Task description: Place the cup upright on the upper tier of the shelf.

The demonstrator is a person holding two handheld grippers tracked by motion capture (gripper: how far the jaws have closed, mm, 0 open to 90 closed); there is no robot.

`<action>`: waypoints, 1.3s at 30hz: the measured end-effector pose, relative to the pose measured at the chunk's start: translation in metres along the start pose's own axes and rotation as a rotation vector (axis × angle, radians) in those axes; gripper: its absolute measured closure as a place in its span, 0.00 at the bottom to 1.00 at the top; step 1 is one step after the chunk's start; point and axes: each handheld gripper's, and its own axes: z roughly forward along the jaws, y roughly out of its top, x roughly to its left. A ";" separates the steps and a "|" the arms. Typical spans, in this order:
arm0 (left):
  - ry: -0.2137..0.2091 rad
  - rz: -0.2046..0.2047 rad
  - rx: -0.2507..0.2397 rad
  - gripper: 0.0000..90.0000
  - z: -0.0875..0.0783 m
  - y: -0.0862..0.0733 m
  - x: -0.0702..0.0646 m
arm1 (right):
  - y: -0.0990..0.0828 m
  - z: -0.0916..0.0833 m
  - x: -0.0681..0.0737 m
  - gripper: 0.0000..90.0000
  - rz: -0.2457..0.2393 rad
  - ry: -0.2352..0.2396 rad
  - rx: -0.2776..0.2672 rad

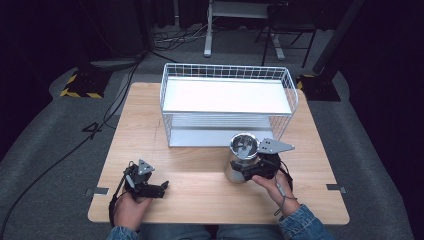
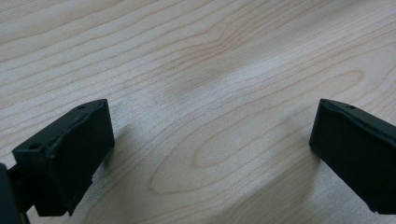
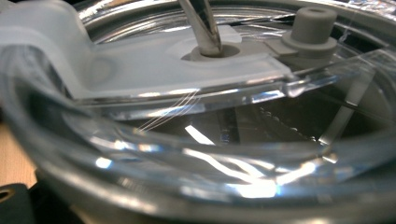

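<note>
Steel canister (image 1: 241,159) with a clear lid stood on the desk (image 1: 200,175) before the wire basket (image 1: 227,102), right gripper (image 1: 261,167) seemingly clamped round its rigid, slippery-looking body; left gripper (image 1: 159,189) fingers (image 2: 70,154) apart, empty.

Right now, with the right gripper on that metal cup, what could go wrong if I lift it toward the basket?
1. The cup is shiny steel; the right gripper grips it low on the side, so it may slip or tip.
2. The basket stands right behind it; the cup could catch the front wires.
3. The clear lid might come loose.
</note>
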 end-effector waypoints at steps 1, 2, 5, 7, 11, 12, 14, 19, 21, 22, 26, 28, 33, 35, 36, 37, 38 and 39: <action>0.000 0.000 0.000 0.00 0.000 0.000 0.000 | 0.002 -0.001 0.000 0.04 0.000 0.000 -0.002; -0.001 0.000 0.002 0.00 0.000 0.000 0.000 | 0.003 -0.002 0.000 0.04 -0.003 -0.001 -0.003; 0.000 0.000 0.000 0.00 0.000 0.000 0.000 | 0.008 -0.006 0.001 0.04 -0.006 -0.001 -0.008; -0.002 0.000 0.002 0.00 0.000 0.000 0.000 | 0.014 -0.009 0.001 0.04 -0.009 0.001 -0.012; -0.003 0.003 0.002 0.00 0.000 0.000 0.000 | 0.021 -0.013 0.001 0.04 -0.019 -0.002 -0.013; 0.000 0.000 0.000 0.00 0.000 0.000 0.000 | 0.024 -0.015 0.001 0.04 -0.021 -0.004 -0.014; -0.001 0.000 0.002 0.00 0.000 0.000 0.000 | 0.029 -0.018 0.000 0.04 -0.019 0.003 -0.018; 0.000 0.000 0.000 0.00 0.000 0.000 0.000 | 0.043 -0.025 0.001 0.04 -0.029 -0.002 -0.026; 0.000 0.000 0.000 0.00 0.000 0.000 0.000 | 0.048 -0.027 0.001 0.04 -0.030 -0.002 -0.028; 0.000 0.001 0.000 0.00 0.000 0.000 0.000 | 0.052 -0.029 0.000 0.04 -0.027 -0.002 -0.027; -0.002 0.002 0.002 0.00 0.000 0.000 0.000 | 0.065 -0.033 -0.001 0.04 -0.023 -0.014 -0.023; -0.001 0.000 0.002 0.00 0.000 0.000 0.000 | 0.071 -0.035 -0.002 0.04 -0.020 -0.025 -0.025; -0.001 0.000 0.002 0.00 0.000 0.000 0.000 | 0.089 -0.041 -0.005 0.04 -0.022 -0.034 -0.037; 0.000 0.000 0.000 0.00 0.000 0.000 0.000 | 0.096 -0.043 -0.006 0.04 -0.031 -0.044 -0.033; 0.000 0.000 0.000 0.00 0.000 0.000 0.000 | 0.099 -0.044 -0.006 0.04 -0.036 -0.049 -0.031; -0.002 0.003 0.001 0.00 0.000 0.000 0.000 | 0.103 -0.045 -0.007 0.04 -0.037 -0.053 -0.030; -0.003 0.002 0.002 0.00 0.000 0.000 0.000 | 0.106 -0.046 -0.007 0.04 -0.036 -0.055 -0.030; 0.000 0.000 0.000 0.00 0.000 0.000 0.000 | 0.109 -0.047 -0.008 0.04 -0.034 -0.058 -0.031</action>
